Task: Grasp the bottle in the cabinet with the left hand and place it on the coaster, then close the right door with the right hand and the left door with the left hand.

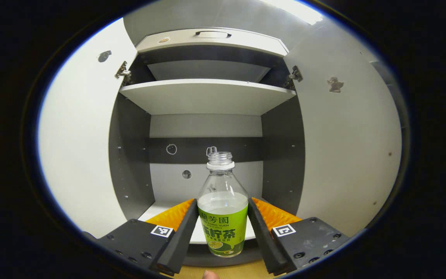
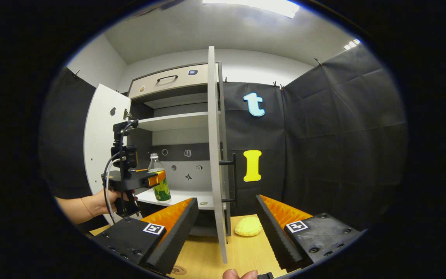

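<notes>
Left gripper view faces one cabinet [image 1: 207, 128] with two doors, both swung wide: the left door [image 1: 79, 147] and the right door [image 1: 347, 155] flank the opening like walls, leaving a broad gap between them. Inside are two levels, an upper shelf [image 1: 207, 95] and the bottom shelf [image 1: 157, 211], with one drawer [image 1: 211, 38] above. One bottle [image 1: 223, 209], capless with a green label, stands upright at the front edge of the bottom shelf, with open shelf room behind it and to both sides. The left gripper [image 1: 223, 228] has its two fingers close against the bottle's label on either side, seemingly clasping it, though firm contact is hard to confirm. In the right gripper view, the right door [image 2: 215, 155] stands edge-on just ahead, its lower edge over the wooden worktop [image 2: 207, 255]. The right gripper [image 2: 227, 228] is spread wide and empty, straddling that door edge. One small yellow object [image 2: 248, 226] lies on the worktop beyond it.
</notes>
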Demonstrator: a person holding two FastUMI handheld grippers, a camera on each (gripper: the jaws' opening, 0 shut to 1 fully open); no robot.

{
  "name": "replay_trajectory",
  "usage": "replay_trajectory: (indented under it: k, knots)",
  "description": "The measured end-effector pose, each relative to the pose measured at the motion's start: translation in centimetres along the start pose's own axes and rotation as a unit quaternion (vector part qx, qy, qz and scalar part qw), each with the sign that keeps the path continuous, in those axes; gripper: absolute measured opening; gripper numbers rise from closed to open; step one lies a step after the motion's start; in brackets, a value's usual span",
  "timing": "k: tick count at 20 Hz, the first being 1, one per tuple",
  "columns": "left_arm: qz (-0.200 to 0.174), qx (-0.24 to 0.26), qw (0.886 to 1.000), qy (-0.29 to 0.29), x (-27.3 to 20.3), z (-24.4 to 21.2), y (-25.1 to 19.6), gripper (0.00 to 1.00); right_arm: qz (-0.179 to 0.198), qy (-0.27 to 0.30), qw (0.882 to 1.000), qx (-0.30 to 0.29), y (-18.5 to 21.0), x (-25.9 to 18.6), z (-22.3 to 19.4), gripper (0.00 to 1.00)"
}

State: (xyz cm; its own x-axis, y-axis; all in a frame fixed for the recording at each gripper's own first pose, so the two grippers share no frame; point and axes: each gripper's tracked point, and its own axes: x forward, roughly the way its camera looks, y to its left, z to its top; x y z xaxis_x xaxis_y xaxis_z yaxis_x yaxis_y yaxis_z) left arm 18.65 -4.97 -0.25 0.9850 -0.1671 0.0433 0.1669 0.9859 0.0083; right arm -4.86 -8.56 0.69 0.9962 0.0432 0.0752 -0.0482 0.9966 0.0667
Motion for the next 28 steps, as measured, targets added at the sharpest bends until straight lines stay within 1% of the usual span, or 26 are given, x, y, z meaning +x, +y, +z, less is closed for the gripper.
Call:
replay_trajectory:
  k: [1,2,5,7,10,12,14,16,19,23,25,28]
  knots:
    - [-0.003,-0.008,1.0,0.002,-1.6,-0.5,-0.2,0.78,0.003,0.0,1.0,0.001,0.5,-0.2,-0.1,1.0]
    - [-0.006,-0.011,1.0,0.001,-2.9,-1.0,-0.3,0.78,0.004,-0.001,1.0,-0.002,0.9,-0.3,0.0,0.98]
    - [-0.021,-0.005,1.0,-0.001,-6.8,-3.2,-1.0,0.78,0.001,-0.006,1.0,-0.01,1.3,-1.1,0.2,0.98]
    - [-0.034,-0.009,0.999,0.007,-9.4,-5.7,-1.6,0.78,-0.001,-0.006,1.0,-0.006,1.7,-1.6,0.3,0.98]
    - [-0.039,-0.014,0.999,0.009,-13.1,-9.5,-2.1,0.79,-0.007,-0.009,1.0,-0.012,2.0,-2.2,0.3,0.98]
    - [-0.039,-0.002,0.999,0.009,-15.5,-12.1,-2.7,0.79,-0.009,-0.012,1.0,-0.015,2.4,-2.6,0.5,0.98]
    - [-0.047,0.008,0.999,0.006,-17.8,-14.6,-3.7,0.79,-0.012,-0.014,1.0,-0.014,2.5,-2.9,0.7,0.98]
    - [-0.062,-0.004,0.998,0.007,-19.6,-17.0,-4.9,0.78,-0.014,-0.013,1.0,-0.014,2.9,-2.9,0.6,0.98]
    - [-0.079,-0.024,0.996,0.019,-21.2,-20.7,-6.1,0.78,-0.014,-0.014,1.0,-0.01,3.4,-3.0,1.0,0.98]
    - [-0.088,-0.016,0.995,0.035,-21.5,-25.7,-6.5,0.79,-0.019,-0.021,1.0,-0.012,3.8,-2.7,1.8,0.97]
    - [-0.093,-0.017,0.995,0.045,-21.4,-28.4,-6.8,0.79,-0.042,-0.006,0.999,-0.011,3.1,-2.4,1.1,0.97]
    - [-0.102,-0.026,0.993,0.053,-20.8,-31.6,-7.0,0.79,-0.054,0.01,0.998,-0.007,3.7,-2.0,0.1,0.98]
